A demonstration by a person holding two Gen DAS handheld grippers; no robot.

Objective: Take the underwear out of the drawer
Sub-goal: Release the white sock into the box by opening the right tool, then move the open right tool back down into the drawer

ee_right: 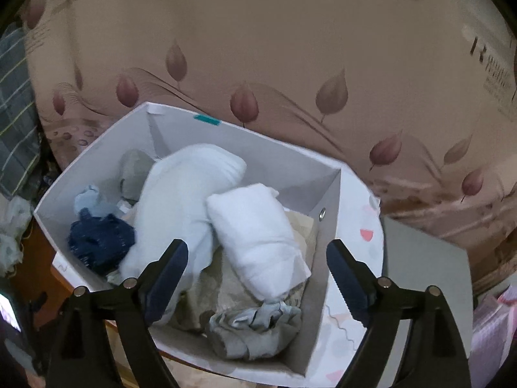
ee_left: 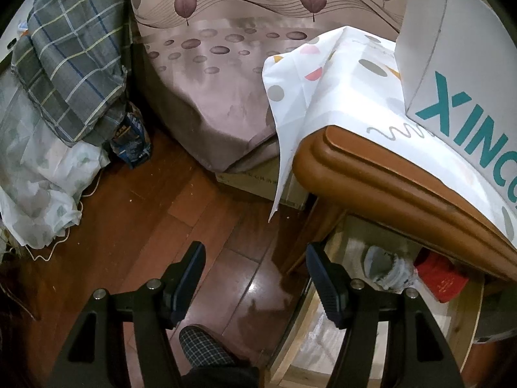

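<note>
At far left a plaid quilt point(ee_left: 74, 64) is heaped beside the bed point(ee_left: 206, 97). The left gripper point(ee_left: 255, 278) hangs over the wooden floor point(ee_left: 161, 210) with its jaws apart and nothing between them, probably parked clear of the open drawer point(ee_left: 355, 323) on its right. Inside that drawer, under the desk point(ee_left: 387, 174), lie a pale grey garment point(ee_left: 384, 266) and something red point(ee_left: 442, 279), likely underwear not yet taken out. Further right, the right gripper point(ee_right: 257, 278) is spread wide and empty above a white box point(ee_right: 326, 194) on the desk. The box holds rolled white pieces point(ee_right: 258, 236), a navy one point(ee_right: 100, 242) and a grey bundle point(ee_right: 255, 329) just below the jaws, seemingly gathered there for sorting.
</note>
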